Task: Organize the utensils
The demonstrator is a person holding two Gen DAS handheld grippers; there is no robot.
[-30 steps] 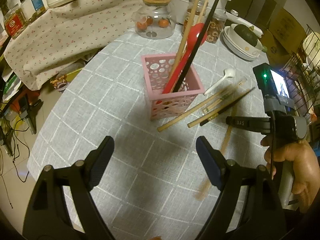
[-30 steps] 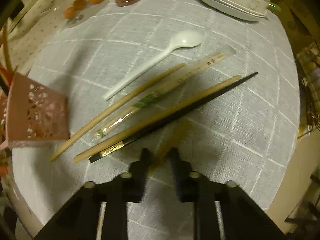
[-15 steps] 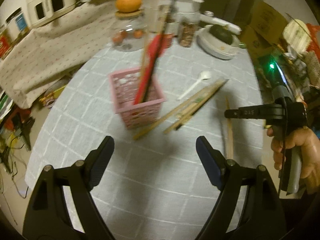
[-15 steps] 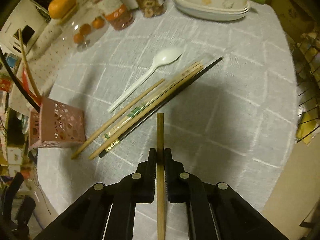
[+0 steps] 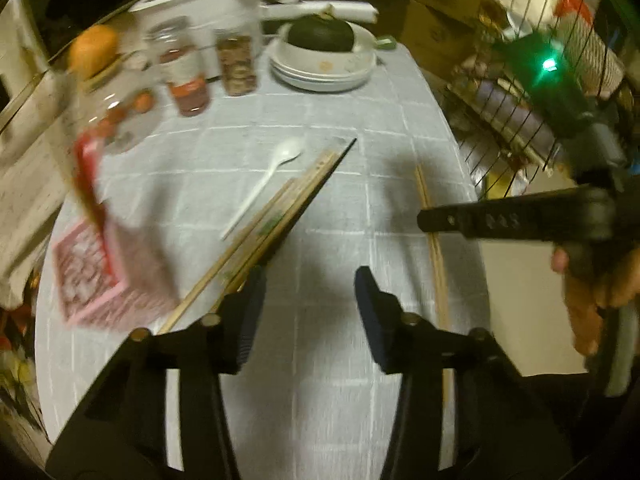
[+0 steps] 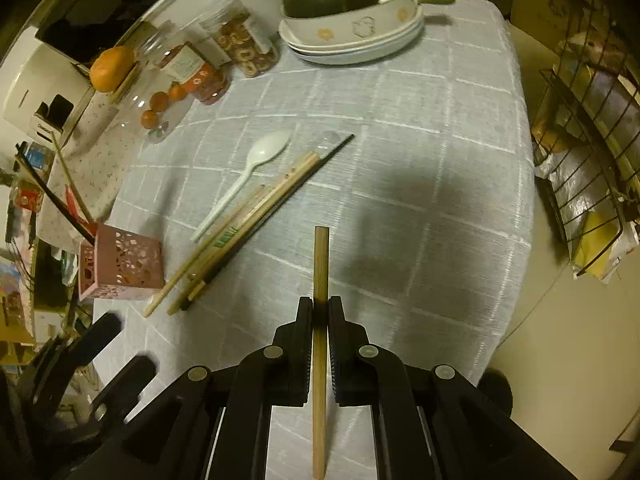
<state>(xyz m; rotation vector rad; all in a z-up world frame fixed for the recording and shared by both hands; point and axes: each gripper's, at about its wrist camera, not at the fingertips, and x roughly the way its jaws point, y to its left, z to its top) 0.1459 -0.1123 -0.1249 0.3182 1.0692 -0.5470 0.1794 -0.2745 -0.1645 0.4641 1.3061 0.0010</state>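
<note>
wooden chopstick in right tongs, pointing straight ahead.

Table carries pink basket, chopsticks, spoon.

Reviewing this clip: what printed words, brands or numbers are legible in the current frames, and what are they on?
None can be read with confidence.
Right gripper's black body: pale embossed characters, too blurred to read.
White appliance: small dark print on its front, too small to read.
Jar labels: printing visible, illegible.
Wrapped chopsticks: green mark on the sleeve, no readable text.
</note>
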